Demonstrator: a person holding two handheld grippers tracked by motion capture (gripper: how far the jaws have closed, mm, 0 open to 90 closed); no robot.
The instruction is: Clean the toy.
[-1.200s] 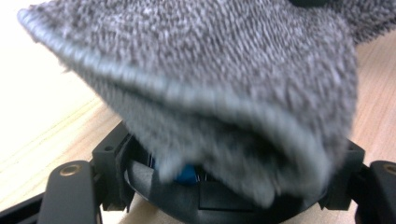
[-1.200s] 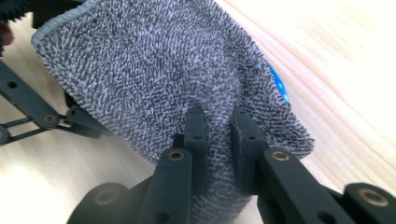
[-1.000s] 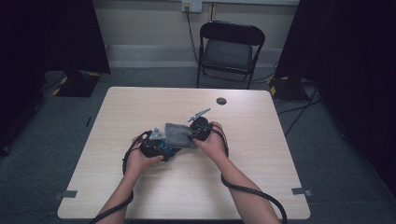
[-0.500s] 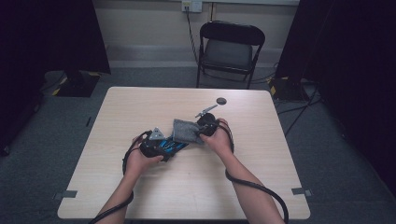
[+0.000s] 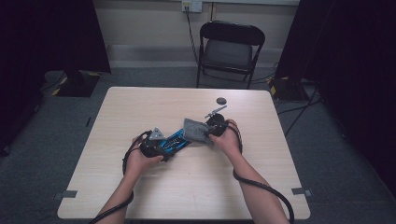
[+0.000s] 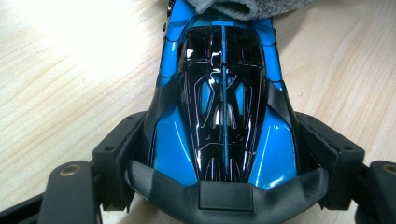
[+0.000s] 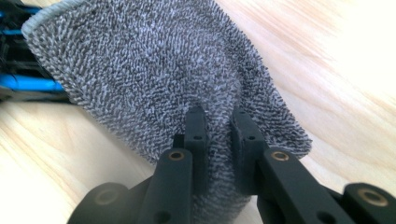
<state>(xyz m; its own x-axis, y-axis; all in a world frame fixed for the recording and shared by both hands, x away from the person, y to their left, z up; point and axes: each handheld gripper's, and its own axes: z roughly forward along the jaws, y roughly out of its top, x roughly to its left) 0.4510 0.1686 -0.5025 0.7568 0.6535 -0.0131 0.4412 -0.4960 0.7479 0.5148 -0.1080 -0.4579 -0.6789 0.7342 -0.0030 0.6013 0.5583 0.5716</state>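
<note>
Cloth now dragged toward 3 o'clock, uncovering toy car; right gripper pinches cloth, left gripper clamps car's body.

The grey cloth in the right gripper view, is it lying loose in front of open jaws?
No, the right gripper has its two black jaws pinched shut on a fold of the grey cloth.
</note>
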